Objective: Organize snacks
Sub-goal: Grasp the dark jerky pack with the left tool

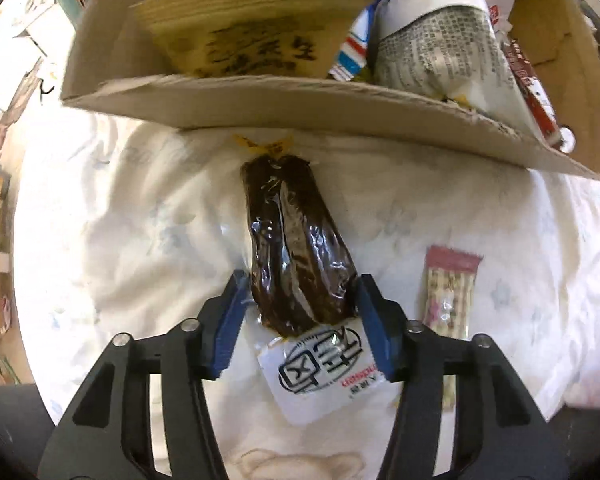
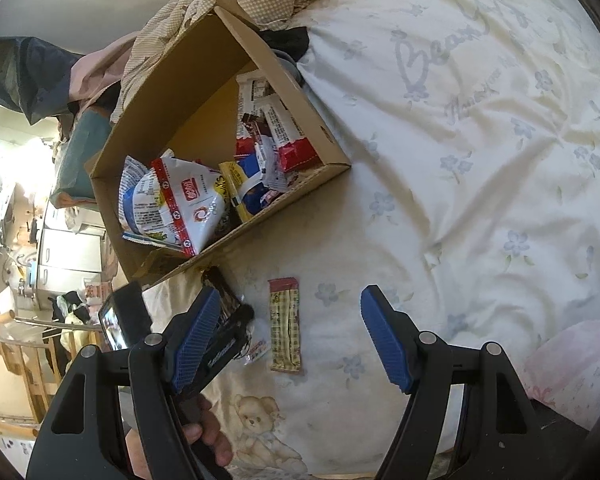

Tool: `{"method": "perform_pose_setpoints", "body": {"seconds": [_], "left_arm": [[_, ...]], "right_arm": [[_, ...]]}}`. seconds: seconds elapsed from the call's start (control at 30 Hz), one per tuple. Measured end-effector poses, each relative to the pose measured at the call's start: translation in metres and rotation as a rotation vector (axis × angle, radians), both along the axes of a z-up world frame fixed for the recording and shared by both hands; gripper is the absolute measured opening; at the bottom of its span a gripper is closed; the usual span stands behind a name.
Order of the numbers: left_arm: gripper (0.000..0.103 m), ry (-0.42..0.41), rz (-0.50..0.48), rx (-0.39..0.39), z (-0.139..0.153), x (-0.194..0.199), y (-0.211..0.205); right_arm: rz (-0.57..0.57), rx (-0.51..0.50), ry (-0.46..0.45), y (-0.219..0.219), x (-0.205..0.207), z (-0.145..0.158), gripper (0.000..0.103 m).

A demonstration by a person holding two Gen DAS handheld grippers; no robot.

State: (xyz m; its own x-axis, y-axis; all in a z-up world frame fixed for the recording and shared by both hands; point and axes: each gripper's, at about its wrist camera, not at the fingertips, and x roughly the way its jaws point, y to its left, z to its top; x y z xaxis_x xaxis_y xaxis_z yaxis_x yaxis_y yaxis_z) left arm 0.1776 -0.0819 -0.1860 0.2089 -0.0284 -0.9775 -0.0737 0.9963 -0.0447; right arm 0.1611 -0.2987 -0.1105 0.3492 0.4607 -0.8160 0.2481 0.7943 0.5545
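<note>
On a bed covered by a cream sheet (image 1: pixel 120 220) printed with pale blue flowers, the left claw (image 1: pixel 300 300) points steeply down at a dark brown snack pack (image 1: pixel 296 248) in clear shiny wrap, which lies on the sheet just below the near wall of a cardboard box (image 1: pixel 300 108). Its blue pads (image 1: pixel 228 320) sit on either side of the pack's lower end, the right pad touching the wrap and the left one at its edge, so the claw is pinching the pack. The pack's white label end lies between the claw's arms, and its printing is only partly readable. In the right wrist view most of this pack is hidden behind the left claw and the right claw's own left finger. Further right, a slim tan snack bar (image 1: pixel 450 292) with a reddish end lies on the sheet, apart from the dark pack; its lower end is covered by the claw's arm in the left view, while the right view shows it whole. The box holds several snack bags (image 2: pixel 172 204), crowded and overlapping, its far end cut off in the left view. The right claw (image 2: pixel 296 336) hovers above the sheet with its pads spread wide and nothing between them. A hand (image 2: pixel 204 440) shows at the bottom, mostly hidden.
</note>
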Motion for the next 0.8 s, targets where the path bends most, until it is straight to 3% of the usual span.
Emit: {"method": "perform_pose_setpoints", "body": {"seconds": [0.27,0.37,0.47,0.57,0.63,0.7,0.77,0.8], "left_arm": [[0.034,0.073,-0.122,-0.023,0.018,-0.012,0.017],[0.025,0.145,-0.166,-0.017,0.019,-0.014,0.025],[0.025,0.165,-0.127,0.001,0.013,-0.018,0.044],[0.025,0.174,-0.026,-0.078,0.012,-0.014,0.063],[0.037,0.157,0.029,-0.126,0.016,-0.011,0.068],[0.077,0.105,0.083,-0.13,0.027,-0.009,0.072],[0.092,0.058,0.126,-0.135,0.033,-0.002,0.069],[0.093,0.051,0.138,-0.135,0.033,0.002,0.064]], "right_arm": [[0.0,0.029,-0.008,0.004,-0.001,0.004,0.076],[0.01,0.036,-0.015,0.008,-0.002,0.006,0.076],[0.027,0.03,-0.016,0.013,-0.001,0.007,0.076],[0.036,0.029,-0.008,0.017,0.0,0.005,0.076],[0.041,0.026,-0.003,0.02,0.001,0.004,0.076],[0.046,0.021,-0.001,0.021,0.001,0.003,0.076],[0.048,0.012,0.003,0.021,0.002,0.001,0.076],[0.046,0.009,0.007,0.021,0.002,0.0,0.076]]}}
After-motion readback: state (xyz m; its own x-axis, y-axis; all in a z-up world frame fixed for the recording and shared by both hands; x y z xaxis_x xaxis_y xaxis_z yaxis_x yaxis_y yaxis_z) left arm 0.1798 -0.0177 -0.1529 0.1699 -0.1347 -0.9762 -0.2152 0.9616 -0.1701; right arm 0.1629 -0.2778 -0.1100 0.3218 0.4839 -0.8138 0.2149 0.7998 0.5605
